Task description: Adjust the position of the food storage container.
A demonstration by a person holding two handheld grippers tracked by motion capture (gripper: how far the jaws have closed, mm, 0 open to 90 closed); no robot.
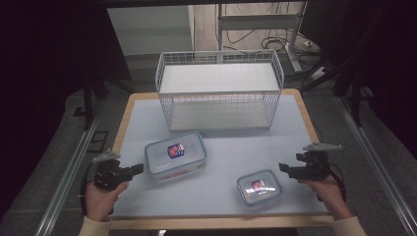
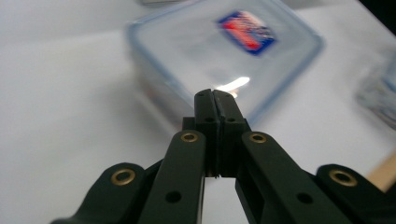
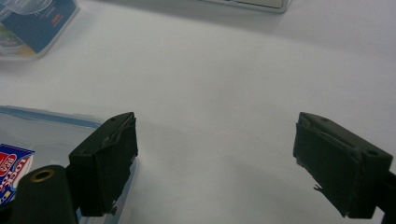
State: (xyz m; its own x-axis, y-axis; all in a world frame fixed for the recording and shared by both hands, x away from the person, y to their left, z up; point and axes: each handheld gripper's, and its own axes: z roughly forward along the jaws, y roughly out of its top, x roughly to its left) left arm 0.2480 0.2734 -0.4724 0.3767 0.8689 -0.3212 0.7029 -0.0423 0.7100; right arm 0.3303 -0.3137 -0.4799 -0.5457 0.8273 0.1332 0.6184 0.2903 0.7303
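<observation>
A large clear lidded container (image 1: 175, 155) with a blue rim and a red-and-blue label lies left of the table's middle. A smaller one (image 1: 259, 188) of the same kind lies at the front right. My left gripper (image 1: 139, 168) is just left of the large container (image 2: 224, 51), its jaws pressed together with nothing between them (image 2: 215, 95). My right gripper (image 1: 282, 167) sits just right of the small container (image 3: 28, 140), jaws wide apart and empty (image 3: 215, 154) over bare table.
A white wire basket shelf (image 1: 220, 91) with two levels stands at the back of the white table (image 1: 290, 128). Metal rails run along both sides of the table. Dark floor and cables lie beyond.
</observation>
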